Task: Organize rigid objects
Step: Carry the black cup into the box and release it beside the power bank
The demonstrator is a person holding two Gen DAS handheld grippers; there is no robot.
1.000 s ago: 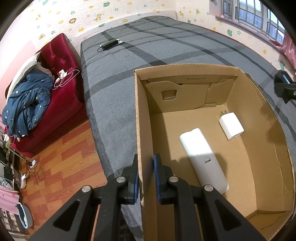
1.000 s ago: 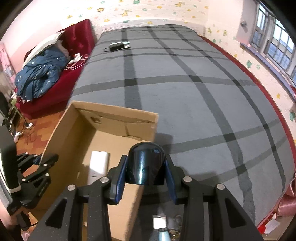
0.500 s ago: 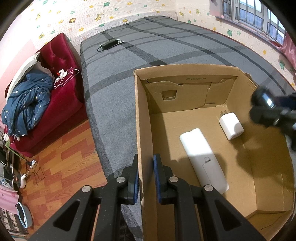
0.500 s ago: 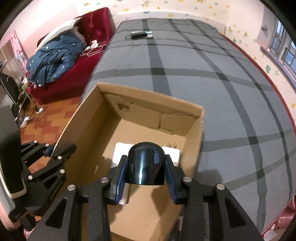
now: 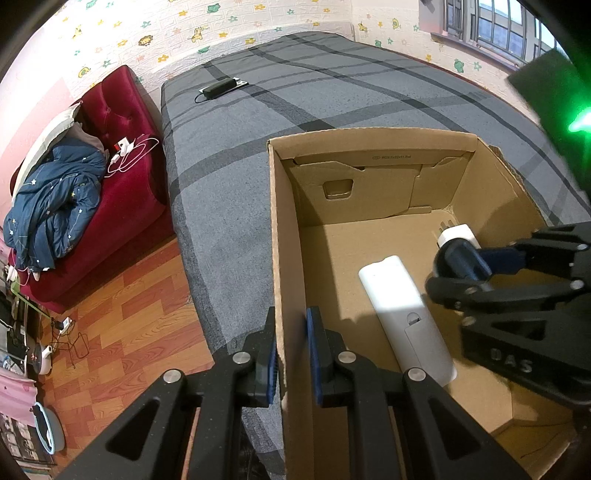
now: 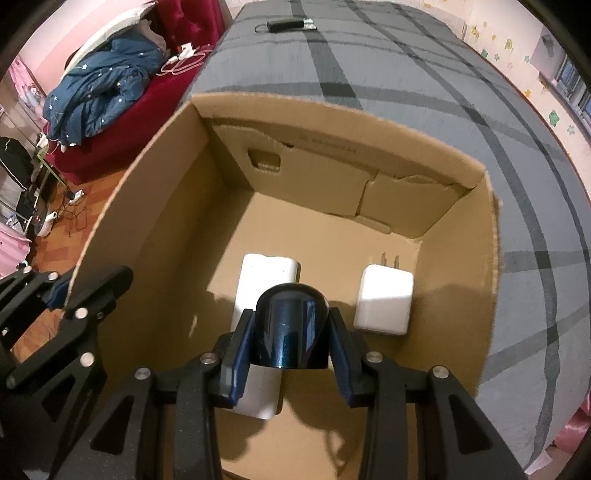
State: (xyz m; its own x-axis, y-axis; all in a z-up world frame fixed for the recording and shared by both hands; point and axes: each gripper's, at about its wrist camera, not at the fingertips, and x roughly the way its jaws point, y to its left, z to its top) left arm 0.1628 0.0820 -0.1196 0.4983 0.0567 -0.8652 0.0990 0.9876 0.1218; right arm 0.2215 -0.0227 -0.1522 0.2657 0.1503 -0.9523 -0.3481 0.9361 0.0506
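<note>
An open cardboard box [image 5: 373, 142] [image 6: 325, 110] stands on a grey striped bed. My left gripper [image 5: 291, 354] is shut on the box's left wall; it also shows in the right wrist view [image 6: 66, 299]. My right gripper [image 6: 290, 343] is shut on a dark blue cylinder [image 6: 291, 328] and holds it inside the box above the floor; they also show in the left wrist view [image 5: 458, 262]. On the box floor lie a long white device [image 5: 402, 314] [image 6: 264, 277] and a white plug adapter [image 6: 384, 299] [image 5: 460, 234].
A black power brick [image 5: 219, 88] [image 6: 286, 25] lies at the bed's far end. A red sofa [image 5: 122, 122] with a blue quilt [image 5: 51, 206] stands left of the bed, beside wood flooring [image 5: 129, 321]. Windows [image 5: 491, 26] are at the far right.
My right gripper has carried the dark cylinder from outside the box's right side over the rim and down into the box. My left gripper has kept its hold on the wall.
</note>
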